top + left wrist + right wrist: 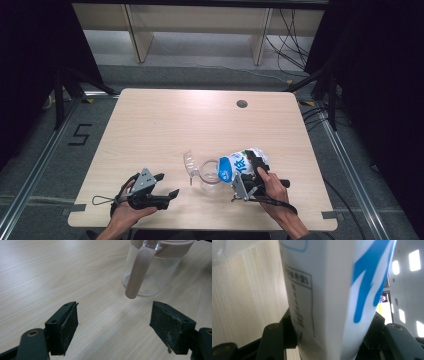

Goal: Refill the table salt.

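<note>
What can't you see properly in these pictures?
- Carton spout: high view, too small and blurred to tell whether anything pours.
- Carton print: right gripper view, blurred by closeness.
- Jug top: left gripper view, cut off by the upper edge.
- Jug contents: high view, the tipped carton covers part of the mouth.

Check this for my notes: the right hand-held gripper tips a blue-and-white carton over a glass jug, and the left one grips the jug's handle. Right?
Not quite. The left hand-held gripper is open and holds nothing; the left gripper view shows the jug's handle beyond its jaws. The right hand-held gripper does tip the carton over the jug.
</note>
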### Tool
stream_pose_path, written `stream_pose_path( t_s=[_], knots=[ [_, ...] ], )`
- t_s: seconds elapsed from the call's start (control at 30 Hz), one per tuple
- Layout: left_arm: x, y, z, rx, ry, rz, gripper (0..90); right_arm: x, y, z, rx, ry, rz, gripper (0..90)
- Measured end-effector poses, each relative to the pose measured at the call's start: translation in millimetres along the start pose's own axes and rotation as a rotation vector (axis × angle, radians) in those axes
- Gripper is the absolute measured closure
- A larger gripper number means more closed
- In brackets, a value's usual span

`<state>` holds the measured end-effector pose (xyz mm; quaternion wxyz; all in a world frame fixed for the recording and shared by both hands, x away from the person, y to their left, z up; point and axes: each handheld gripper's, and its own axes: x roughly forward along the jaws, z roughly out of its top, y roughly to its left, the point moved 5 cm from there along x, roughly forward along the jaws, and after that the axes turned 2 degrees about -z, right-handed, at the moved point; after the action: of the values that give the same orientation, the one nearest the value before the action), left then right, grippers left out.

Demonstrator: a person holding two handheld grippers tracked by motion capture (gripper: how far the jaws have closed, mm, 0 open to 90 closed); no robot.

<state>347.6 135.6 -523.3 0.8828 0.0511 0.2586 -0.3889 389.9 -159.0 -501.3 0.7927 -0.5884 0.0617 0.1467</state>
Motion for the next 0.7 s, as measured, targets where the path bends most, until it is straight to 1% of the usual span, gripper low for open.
stream_pose_path(
  t_s=[0.03, 0.07, 0.1, 0.13, 0.17, 0.2, 0.23, 0.27, 0.3, 0.37, 0.4, 0.43, 0.47, 0.5, 0.57, 0.6, 0.63, 0.67, 0.7],
  knots=[
    [-0.4, -0.2, 0.4, 0.007, -0.001, -0.004, 21.9, 0.0, 0.1, 0.1, -0.002, -0.002, 0.001, 45.1],
    [-0.2, 0.8, 1.0, 0.021, -0.003, -0.004, 21.9, 0.2, -2.1, 1.1, -0.032, -0.009, -0.007, 45.1],
    [-0.1, 0.9, 0.8, 0.016, 0.001, -0.003, 21.9, 0.2, -4.7, 2.1, -0.067, -0.015, -0.015, 45.1],
    [-0.2, 0.5, 0.4, 0.008, 0.003, 0.007, 21.9, 0.3, -4.3, 2.1, -0.060, -0.014, -0.014, 45.2],
    [0.3, -0.4, 0.5, 0.000, -0.004, -0.004, 21.9, 0.0, -3.4, 1.8, -0.045, -0.009, -0.011, 45.2],
    [0.1, -0.8, 0.2, -0.006, -0.003, -0.003, 21.9, 0.3, -0.6, 0.8, -0.007, -0.002, -0.003, 45.2],
    [0.1, -0.8, 0.2, -0.006, -0.003, -0.003, 21.9, 0.3, -0.6, 0.8, -0.007, -0.002, -0.003, 45.2],
    [-0.3, 0.8, 1.1, 0.021, -0.003, -0.003, 21.9, 0.5, -4.4, 2.2, -0.060, -0.017, -0.013, 45.2],
    [0.4, 0.1, 0.9, 0.007, -0.005, 0.001, 21.9, 0.1, -4.9, 2.5, -0.067, -0.017, -0.011, 45.2],
    [0.5, -0.2, 0.6, 0.002, -0.004, 0.000, 21.8, -0.1, -4.2, 2.3, -0.059, -0.012, -0.011, 45.2],
    [0.1, -0.2, 0.7, 0.012, -0.003, -0.006, 21.8, -0.7, -0.6, 1.0, -0.010, 0.005, -0.002, 45.2],
    [-0.1, 0.7, 0.9, 0.020, -0.001, -0.004, 21.9, -0.9, -0.9, 1.3, -0.010, 0.003, -0.002, 45.2],
    [0.4, 0.4, 1.2, 0.013, -0.005, -0.006, 21.9, -1.3, -1.5, 1.6, -0.015, 0.003, -0.005, 45.2],
    [-0.1, 0.5, 0.5, 0.009, 0.002, 0.007, 21.8, -1.1, -1.9, 1.9, -0.016, 0.000, -0.004, 45.2],
    [0.5, -0.8, 0.3, -0.003, -0.006, -0.002, 21.9, -0.8, -2.0, 1.9, -0.010, -0.002, -0.007, 45.2],
    [0.1, -0.5, 0.6, 0.002, -0.003, -0.005, 21.8, -1.1, -2.9, 1.9, -0.017, -0.003, -0.010, 45.2],
    [0.5, 0.1, 1.3, 0.013, -0.007, -0.006, 21.8, -1.8, -3.1, 1.9, -0.012, -0.001, -0.009, 45.2],
    [0.5, -0.1, 0.9, 0.004, -0.005, 0.002, 21.9, -2.3, -3.4, 2.0, -0.013, 0.000, -0.008, 45.2],
    [0.2, 0.3, 0.5, 0.008, 0.002, 0.001, 21.9, -2.4, -3.6, 2.0, -0.017, 0.002, -0.008, 45.2]
  ],
)
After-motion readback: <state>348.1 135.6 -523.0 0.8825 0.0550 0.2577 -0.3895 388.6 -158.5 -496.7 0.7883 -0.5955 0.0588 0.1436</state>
